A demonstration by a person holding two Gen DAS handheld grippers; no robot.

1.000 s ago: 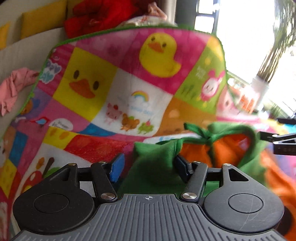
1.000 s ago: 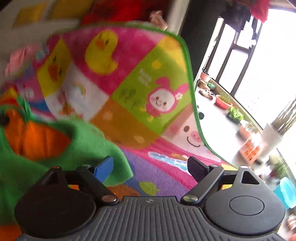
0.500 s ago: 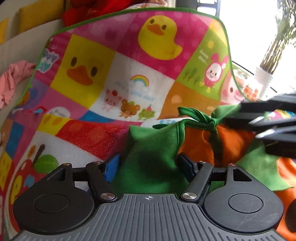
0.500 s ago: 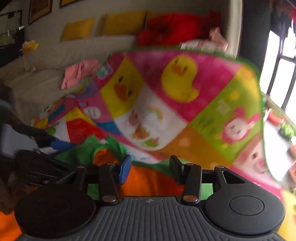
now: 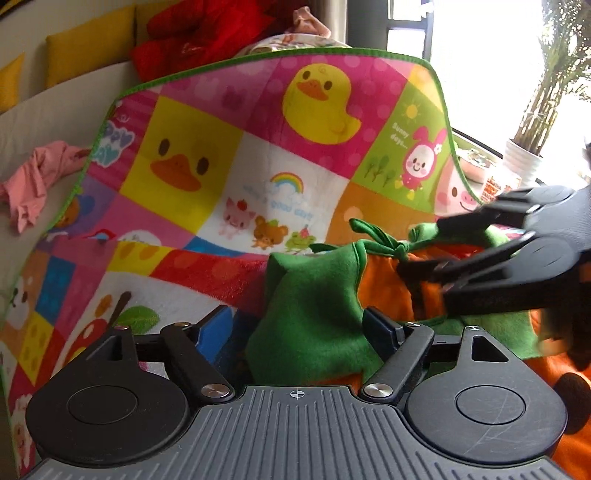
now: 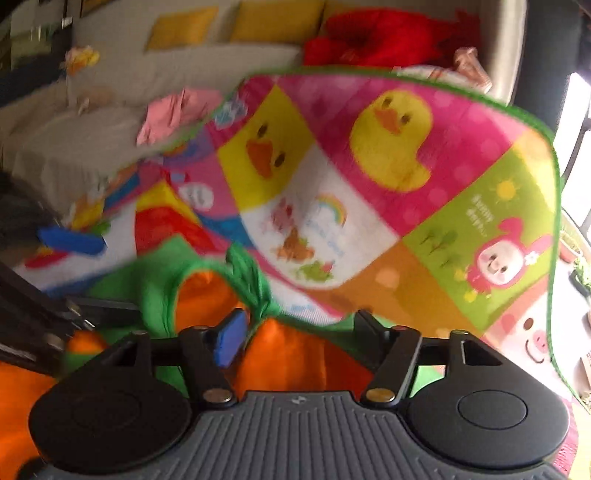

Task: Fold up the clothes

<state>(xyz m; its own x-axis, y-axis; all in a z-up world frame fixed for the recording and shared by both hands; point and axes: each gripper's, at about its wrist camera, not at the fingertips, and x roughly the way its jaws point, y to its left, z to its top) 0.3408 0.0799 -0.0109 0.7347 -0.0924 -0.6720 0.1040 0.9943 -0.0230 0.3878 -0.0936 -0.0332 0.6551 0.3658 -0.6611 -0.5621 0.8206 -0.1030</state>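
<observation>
A green and orange garment (image 5: 314, 317) lies on a bright patchwork blanket (image 5: 229, 177) with ducks. My left gripper (image 5: 299, 325) has its jaws apart with a thick green fold of the garment bunched between them. My right gripper (image 5: 424, 273) shows in the left wrist view from the right, over the orange part near the green tie knot (image 5: 384, 243). In the right wrist view the right gripper (image 6: 295, 332) is open around the orange cloth (image 6: 295, 358) beside the green knot (image 6: 247, 277); the view is blurred.
The blanket (image 6: 388, 192) covers a pale sofa (image 5: 44, 122) with yellow cushions (image 5: 88, 48). A pink garment (image 5: 33, 177) lies at the left and red cloth (image 5: 207, 33) at the back. A window and potted plant (image 5: 532, 118) are at the right.
My right gripper swung left from the blanket's edge to the orange part of the garment, close to the left gripper. The left gripper kept the green fold.
</observation>
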